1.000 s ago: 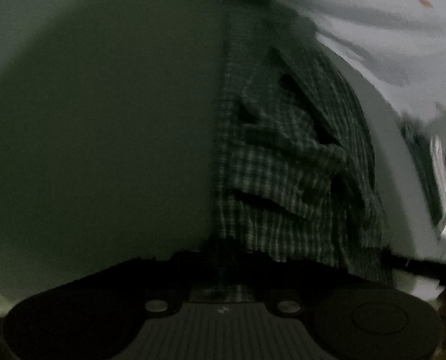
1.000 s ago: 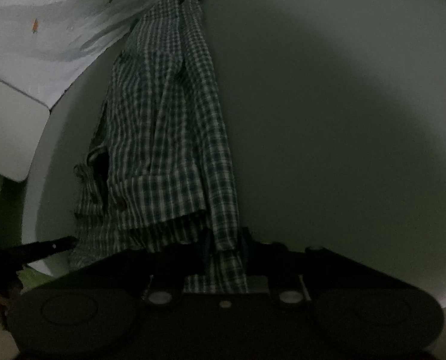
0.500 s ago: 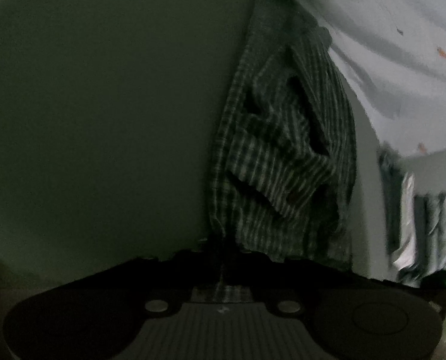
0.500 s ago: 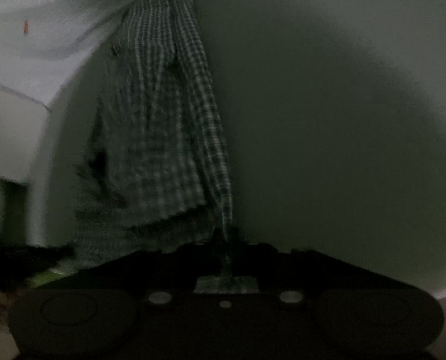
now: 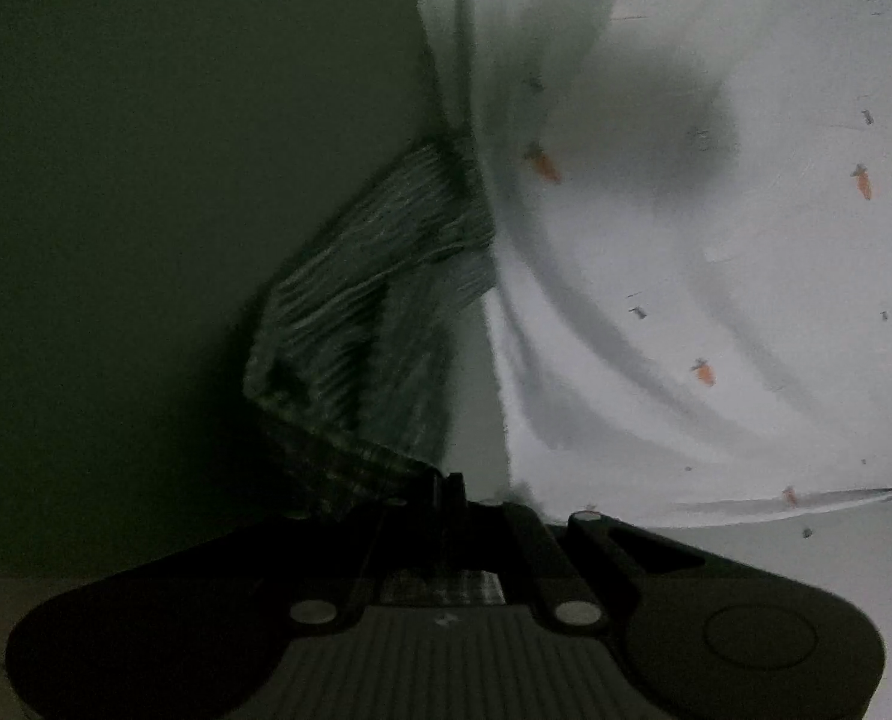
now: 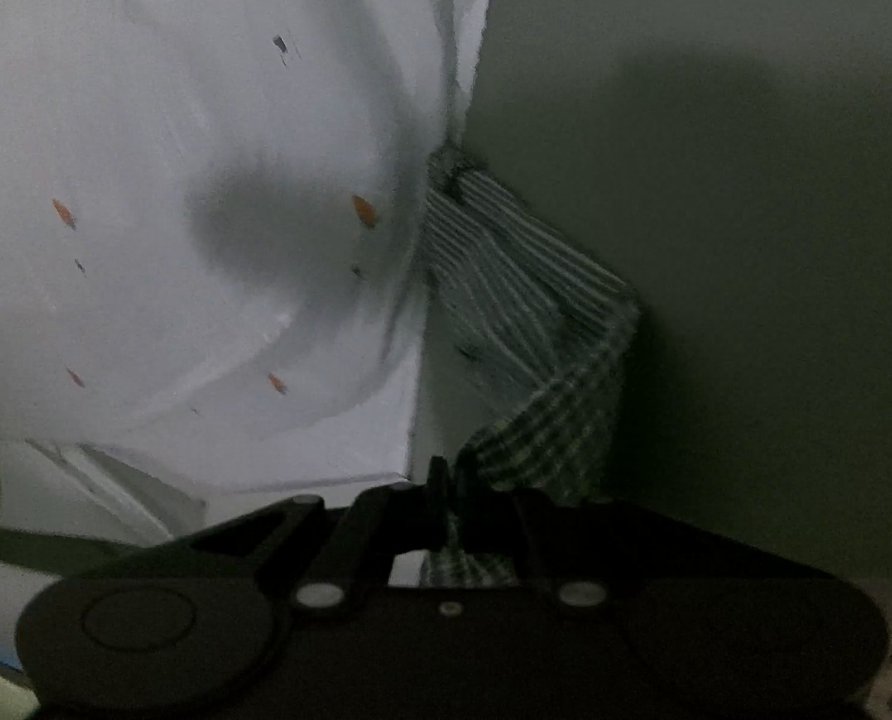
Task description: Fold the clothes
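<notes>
Both grippers clamped the plaid shirt.

The left gripper (image 5: 448,489) and right gripper (image 6: 446,480) each had jaws closed on an edge of the shirt (image 5: 374,300), which stretched, motion-blurred, from the fingers up between a dark wall (image 5: 176,210) and a white carrot-print sheet (image 5: 715,300).

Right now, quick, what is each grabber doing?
Left gripper: shut on the checked shirt.
Right gripper: shut on the checked shirt too.
</notes>
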`<state>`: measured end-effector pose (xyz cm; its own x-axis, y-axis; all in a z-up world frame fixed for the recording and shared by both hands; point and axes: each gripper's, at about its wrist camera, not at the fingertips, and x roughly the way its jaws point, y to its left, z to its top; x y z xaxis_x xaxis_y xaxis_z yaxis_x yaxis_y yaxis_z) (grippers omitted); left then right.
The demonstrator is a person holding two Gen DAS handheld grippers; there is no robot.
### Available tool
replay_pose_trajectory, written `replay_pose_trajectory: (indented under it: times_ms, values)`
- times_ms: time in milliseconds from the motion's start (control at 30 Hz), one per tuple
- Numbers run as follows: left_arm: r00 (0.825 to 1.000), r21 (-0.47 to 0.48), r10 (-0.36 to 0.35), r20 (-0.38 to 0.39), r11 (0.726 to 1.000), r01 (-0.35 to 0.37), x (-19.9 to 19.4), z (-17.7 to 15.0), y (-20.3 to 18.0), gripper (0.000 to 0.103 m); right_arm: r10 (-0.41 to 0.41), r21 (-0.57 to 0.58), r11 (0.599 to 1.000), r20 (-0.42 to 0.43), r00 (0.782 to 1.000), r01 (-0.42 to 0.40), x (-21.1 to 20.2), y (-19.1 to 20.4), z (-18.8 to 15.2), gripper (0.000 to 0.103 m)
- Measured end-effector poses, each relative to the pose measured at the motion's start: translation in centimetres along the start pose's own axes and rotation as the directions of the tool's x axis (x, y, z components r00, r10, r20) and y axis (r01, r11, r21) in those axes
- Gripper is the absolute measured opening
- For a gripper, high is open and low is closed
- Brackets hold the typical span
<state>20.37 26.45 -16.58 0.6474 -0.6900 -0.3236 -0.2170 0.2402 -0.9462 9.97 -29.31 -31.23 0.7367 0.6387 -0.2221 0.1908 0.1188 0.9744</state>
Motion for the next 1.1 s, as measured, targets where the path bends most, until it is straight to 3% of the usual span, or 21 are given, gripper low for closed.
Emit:
replay_pose_trajectory:
  times_ms: [133, 500, 733, 867, 967, 1033, 1100]
  values:
    - [0.998, -0.045, -0.049, 0.036, 0.998, 0.050, 1.4, 1.3, -0.9, 0.000, 0.033, 0.018, 0.999, 0.025, 0.999, -0.033, 1.1, 0.6, 1.9, 0.003]
    - [0.995, -0.068, -0.064, 0.082, 0.995, 0.070, 6.4, 6.1, -2.6, 0.000, 0.024, 0.021, 0.999, 0.034, 0.999, -0.025, 7.2, 2.5, 7.5, 0.003]
    - [0.993, -0.113, -0.010, 0.117, 0.993, 0.023, 12.2, 10.6, -1.6, 0.000, -0.035, 0.064, 0.997, 0.035, 0.999, 0.032, 13.2, 1.6, 14.6, 0.003]
    - [0.986, -0.214, 0.063, 0.155, 0.976, -0.029, 16.5, 13.6, -0.2, 0.001, -0.120, 0.129, 0.985, 0.053, 0.991, 0.112, 17.3, 0.0, 18.2, 0.003]
    - [0.981, -0.194, 0.045, 0.189, 0.981, -0.008, 18.2, 15.4, -0.6, 0.012, -0.155, 0.134, 0.980, 0.070, 0.986, 0.144, 19.0, -0.3, 19.7, 0.007]
    - [0.975, -0.131, 0.048, 0.218, 0.991, -0.019, 18.1, 16.4, -1.6, 0.025, -0.185, 0.093, 0.980, 0.069, 0.980, 0.179, 19.5, -0.1, 20.0, 0.010]
    - [0.967, -0.081, 0.048, 0.249, 0.996, -0.028, 17.1, 16.7, -2.4, 0.032, -0.219, 0.057, 0.975, 0.095, 0.971, 0.215, 19.2, 0.2, 19.7, 0.021]
